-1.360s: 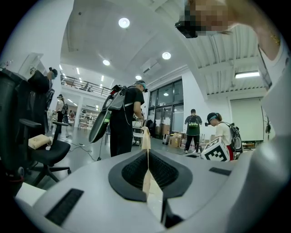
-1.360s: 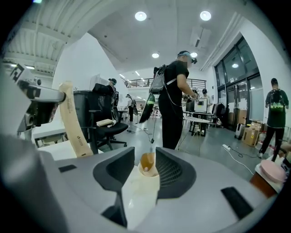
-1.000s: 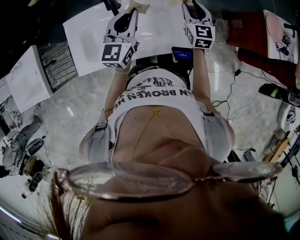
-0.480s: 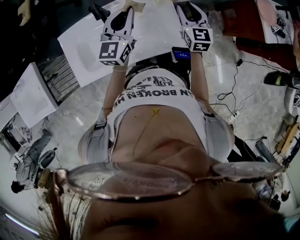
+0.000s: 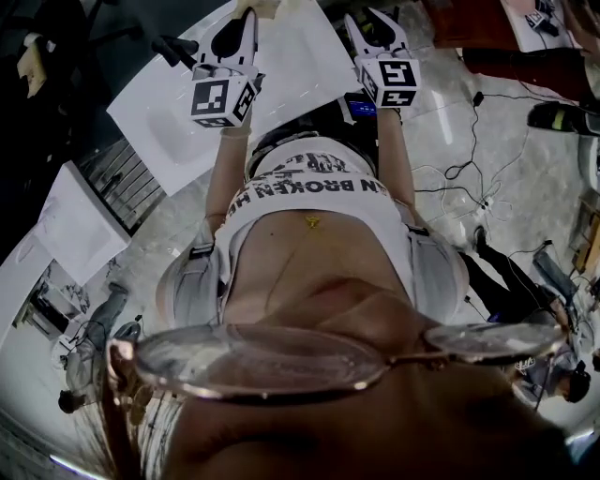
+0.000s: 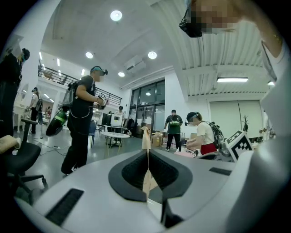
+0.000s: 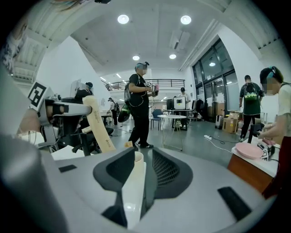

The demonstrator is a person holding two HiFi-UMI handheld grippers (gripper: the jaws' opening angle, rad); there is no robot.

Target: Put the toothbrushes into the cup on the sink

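The person holds both tools up in front of the chest, above the flat white sink tabletop (image 5: 291,66). The left gripper (image 5: 246,17) has its fingers pressed together on a thin, flat, tan wooden toothbrush (image 6: 145,136). In the left gripper view the left gripper (image 6: 147,157) points out into the room, and the tan stick pokes up past the finger tips, standing almost straight. The right gripper view shows this same tan stick (image 7: 99,125) from the side, sticking out of the left gripper (image 7: 68,109) and leaning a little. The right gripper (image 5: 373,19) has its fingers clamped on a thicker, cream-white toothbrush handle (image 7: 135,182) with a round end. In its own view the right gripper (image 7: 142,157) grips that handle between the dark pads, and the handle runs along the gap from back to front. So each tool holds one brush up in the air. The two tools are near each other but do not touch. No view shows the cup clearly. A pink round dish (image 7: 250,150) sits on a brown stand (image 7: 248,175) at the right side of the room; what is in the dish cannot be made out. Several people (image 7: 141,104) stand about on the shiny grey floor (image 7: 195,136).
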